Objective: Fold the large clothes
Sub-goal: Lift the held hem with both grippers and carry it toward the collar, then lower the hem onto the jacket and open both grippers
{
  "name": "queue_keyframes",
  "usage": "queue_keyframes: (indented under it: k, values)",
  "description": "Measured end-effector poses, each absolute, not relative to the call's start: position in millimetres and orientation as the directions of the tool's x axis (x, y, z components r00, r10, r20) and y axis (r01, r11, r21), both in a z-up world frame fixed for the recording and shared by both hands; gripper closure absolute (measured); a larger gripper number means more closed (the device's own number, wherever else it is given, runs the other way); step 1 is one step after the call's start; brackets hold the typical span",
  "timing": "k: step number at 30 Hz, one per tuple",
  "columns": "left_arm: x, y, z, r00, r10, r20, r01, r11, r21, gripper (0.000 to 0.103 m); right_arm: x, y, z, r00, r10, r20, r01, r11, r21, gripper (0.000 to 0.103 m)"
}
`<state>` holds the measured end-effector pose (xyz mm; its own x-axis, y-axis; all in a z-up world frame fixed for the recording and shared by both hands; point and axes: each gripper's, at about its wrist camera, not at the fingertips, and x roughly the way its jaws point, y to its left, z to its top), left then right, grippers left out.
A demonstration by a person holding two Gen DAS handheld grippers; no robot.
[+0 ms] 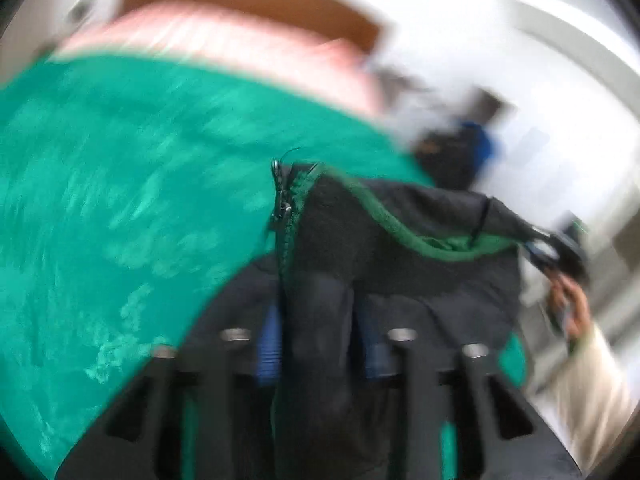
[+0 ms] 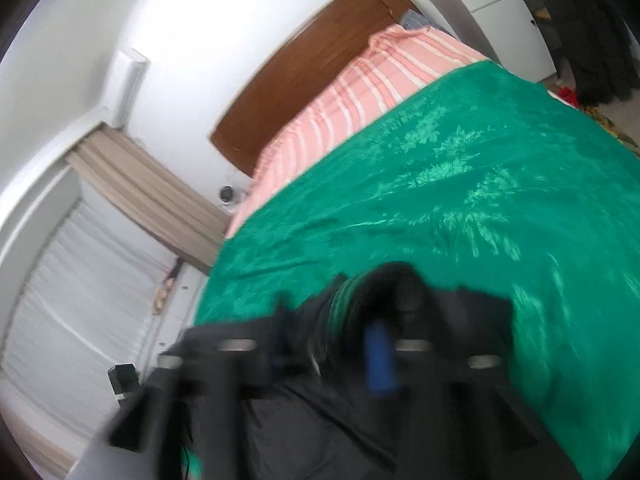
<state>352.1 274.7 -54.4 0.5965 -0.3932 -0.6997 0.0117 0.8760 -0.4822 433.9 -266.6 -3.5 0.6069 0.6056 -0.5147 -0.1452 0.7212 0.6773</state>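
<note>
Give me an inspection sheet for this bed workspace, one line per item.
Surface: bed with a shiny green bedspread; a pink striped sheet at the head end.
Job's things: black jacket with green trim and a zip, lifted over the bed.
Clutter: nothing seen on the bedspread; small red items on the floor, too small to identify.
Grippers: left gripper has jacket fabric between its fingers; right gripper also has fabric between its fingers; blur hides whether either presses.
Cables: nothing seen.
Surroundings: wooden headboard, white cabinet, beige curtain, dark clothes hanging.
</note>
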Motion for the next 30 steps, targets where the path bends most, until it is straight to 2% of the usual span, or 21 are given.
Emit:
queue_keyframes:
  k: [1,2,4,6,9,11,12,13,14,16,18,20,23,24,25,26,28,30]
  values:
    - [364,280,-68,0.571,-0.375,-0.73,-0.041,0.876,-0.481,0.057,444,-261,-14,0.608,0.574,-0.548,-0.104,0.742,0.663,0.004]
    - [371,284,-79,0.548,-0.374,-0.748,-0.071,0.87,-0.488,0.057,450,-255,-25,0.601,0.561,-0.569,-0.08,0.751,0.655,0.0]
    - [367,291,-89,0.537,-0.397,-0.744,-0.069,0.859,-0.507,0.047,448,-254,-35,0.58,0.574,-0.578,-0.093,0.752,0.653,0.0]
    - [351,292,-90,0.545,-0.42,-0.726,-0.033,0.854,-0.519,0.019,440,-261,-42,0.586,0.523,-0.62,-0.103,0.806,0.583,0.0]
    - [321,280,-95,0.53,-0.464,-0.71,0.024,0.845,-0.534,0.01,432,-275,-59,0.579,0.379,-0.722,-0.084,0.909,0.409,0.0]
    - [306,265,-108,0.516,-0.464,-0.719,0.028,0.849,-0.528,0.008,430,-280,-86,0.487,0.432,-0.759,-0.112,0.893,0.436,0.0]
    - [302,255,-114,0.513,-0.415,-0.751,0.009,0.878,-0.478,0.008,429,-278,-107,0.405,0.492,-0.771,-0.127,0.865,0.486,0.001]
    - [302,242,-123,0.507,-0.312,-0.803,-0.025,0.927,-0.375,0.009,427,-274,-126,0.354,0.511,-0.783,-0.123,0.856,0.503,0.002]
    - [306,233,-134,0.502,-0.208,-0.839,-0.059,0.96,-0.273,0.009,426,-269,-138,0.343,0.496,-0.797,-0.11,0.865,0.49,0.011]
    - [321,235,-147,0.518,-0.126,-0.846,-0.094,0.975,-0.202,0.008,419,-254,-160,0.35,0.502,-0.791,-0.059,0.855,0.516,0.023]
    - [337,249,-153,0.522,-0.077,-0.85,-0.147,0.973,-0.179,0.007,404,-231,-165,0.372,0.486,-0.79,-0.022,0.856,0.517,0.023]
    - [348,263,-151,0.517,-0.013,-0.856,-0.189,0.973,-0.13,0.008,390,-213,-157,0.373,0.489,-0.789,-0.042,0.858,0.512,0.028]
    - [347,268,-139,0.503,-0.007,-0.865,-0.146,0.985,-0.093,0.011,382,-232,-150,0.43,0.465,-0.774,-0.021,0.862,0.507,0.027]
    - [341,267,-130,0.51,0.001,-0.86,-0.136,0.987,-0.08,0.013,382,-243,-150,0.453,0.445,-0.772,0.006,0.865,0.502,0.023]
    - [329,265,-116,0.535,0.022,-0.845,-0.135,0.989,-0.06,0.014,381,-255,-150,0.474,0.421,-0.773,0.03,0.87,0.492,0.013]
    - [320,263,-102,0.569,0.04,-0.821,-0.14,0.989,-0.048,0.015,378,-262,-148,0.486,0.41,-0.772,0.038,0.872,0.488,0.01]
    - [302,248,-69,0.65,-0.031,-0.759,-0.085,0.99,-0.113,0.012,370,-268,-137,0.516,0.402,-0.757,0.03,0.874,0.484,0.01]
    - [296,223,-45,0.695,-0.169,-0.699,0.027,0.977,-0.21,0.006,355,-262,-118,0.6,0.346,-0.721,0.019,0.895,0.445,0.009]
